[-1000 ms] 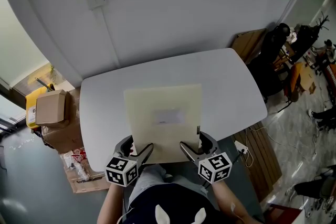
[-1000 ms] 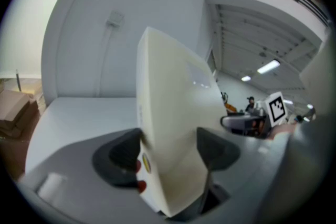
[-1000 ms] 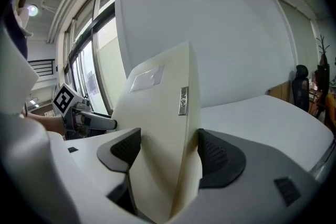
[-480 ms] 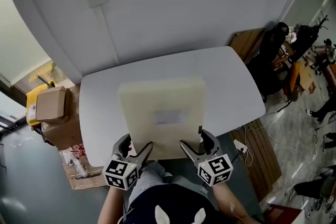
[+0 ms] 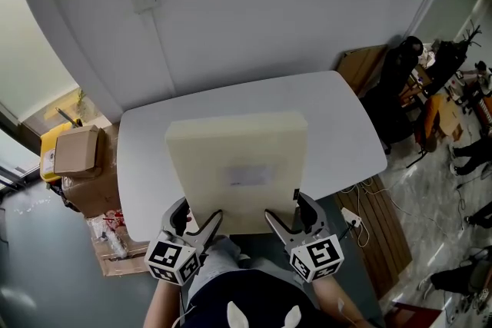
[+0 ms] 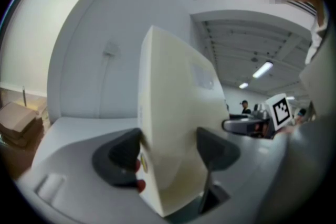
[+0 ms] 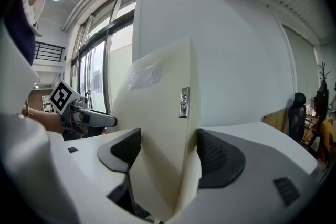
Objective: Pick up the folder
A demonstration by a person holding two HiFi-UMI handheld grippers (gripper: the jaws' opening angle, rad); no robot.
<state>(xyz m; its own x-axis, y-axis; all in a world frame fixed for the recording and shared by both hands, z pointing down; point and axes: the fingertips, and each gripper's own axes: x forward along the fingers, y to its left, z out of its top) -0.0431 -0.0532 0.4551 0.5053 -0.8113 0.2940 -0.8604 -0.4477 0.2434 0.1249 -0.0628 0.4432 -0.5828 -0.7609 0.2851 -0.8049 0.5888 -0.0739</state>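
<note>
- While each pair of tongs pinches one near corner, the cream, flat card folder (image 5: 238, 161) shares its weight between them, so it should not twist.
- On its near-left edge the left tongs (image 5: 200, 213) are clamped; on its near-right edge, the right tongs (image 5: 286, 211).
- Ahead of both tongs, the folder reaches out over the white bench (image 5: 142, 146), seemingly tilted clear of it.
- Both tongs sit low, side by side, pointing forward.
</note>
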